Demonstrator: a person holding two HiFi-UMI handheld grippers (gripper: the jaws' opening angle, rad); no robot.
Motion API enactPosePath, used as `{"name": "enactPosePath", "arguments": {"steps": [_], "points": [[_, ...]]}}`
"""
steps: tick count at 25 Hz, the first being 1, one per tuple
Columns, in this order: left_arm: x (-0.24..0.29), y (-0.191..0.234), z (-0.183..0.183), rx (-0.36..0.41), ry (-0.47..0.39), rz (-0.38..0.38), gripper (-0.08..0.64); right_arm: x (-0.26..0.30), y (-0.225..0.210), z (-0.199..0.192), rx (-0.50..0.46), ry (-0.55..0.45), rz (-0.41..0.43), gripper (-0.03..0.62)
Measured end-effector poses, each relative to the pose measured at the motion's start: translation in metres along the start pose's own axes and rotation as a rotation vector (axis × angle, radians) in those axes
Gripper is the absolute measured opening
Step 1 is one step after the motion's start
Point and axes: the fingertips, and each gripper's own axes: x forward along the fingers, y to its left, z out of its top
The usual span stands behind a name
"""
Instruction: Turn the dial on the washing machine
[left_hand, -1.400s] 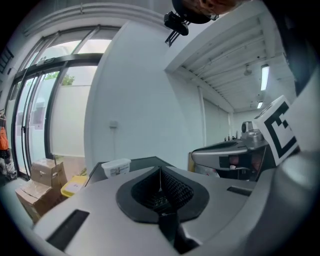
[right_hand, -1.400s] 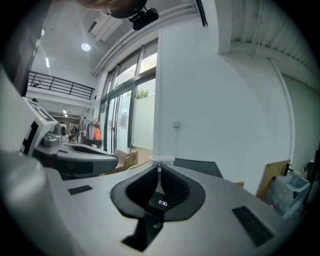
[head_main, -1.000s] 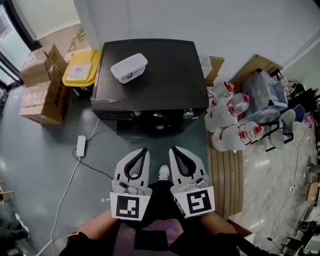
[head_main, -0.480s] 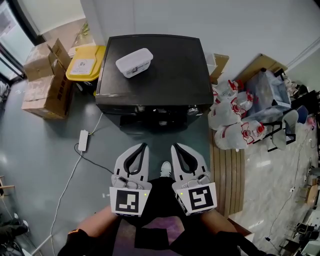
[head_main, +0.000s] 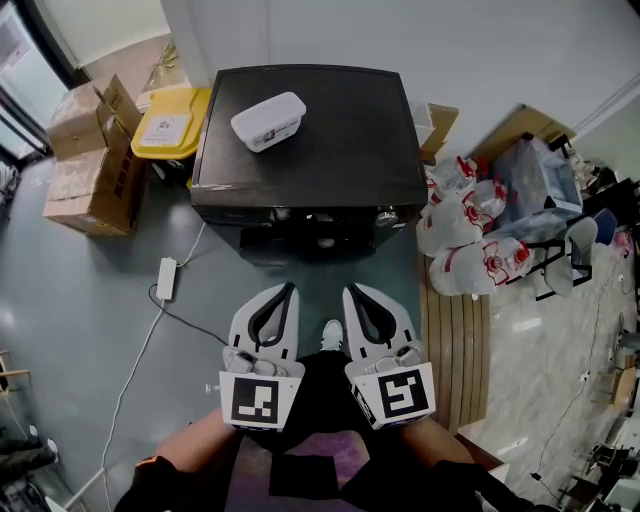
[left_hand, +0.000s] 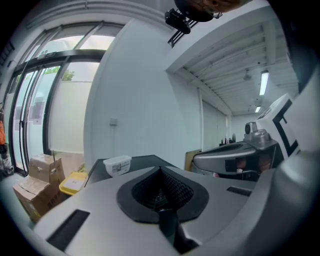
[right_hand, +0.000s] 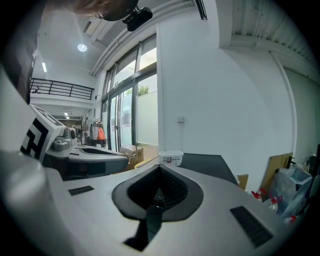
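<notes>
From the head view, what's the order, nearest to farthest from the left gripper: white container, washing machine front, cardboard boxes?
1. Washing machine front, straight ahead of the left gripper.
2. White container, atop the machine.
3. Cardboard boxes, far left on the floor.

Head view: high above, facing steeply down past left tongs (head_main: 289, 288) and right tongs (head_main: 349, 291); washing machine (head_main: 310, 140) ahead, not close.
Left gripper view: rides on left tongs, looks almost level along own jaws, right tongs at frame's right edge.
Right gripper view: mirror of that.
All three share machine top with white tub (head_main: 268, 120).
</notes>
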Motion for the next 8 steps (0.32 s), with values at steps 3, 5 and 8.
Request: {"name": "enactPosePath", "arguments": {"steps": [3, 5, 8], "points": [[0.0007, 0.0017, 0.0010, -0.001, -0.007, 0.000, 0.014, 0.0002, 0.0004, 0.0003, -0.001, -0.002, -0.002, 0.014], [0.0009, 0.0028, 0.0004, 0.004, -0.012, 0.000, 0.014, 0.0007, 0.0009, 0.0000, -0.002, -0.004, -0.003, 0.014], [0.0002, 0.0028, -0.0001, 0.012, -0.016, 0.000, 0.014, 0.0009, 0.0014, -0.0008, -0.003, -0.008, -0.004, 0.014]]}}
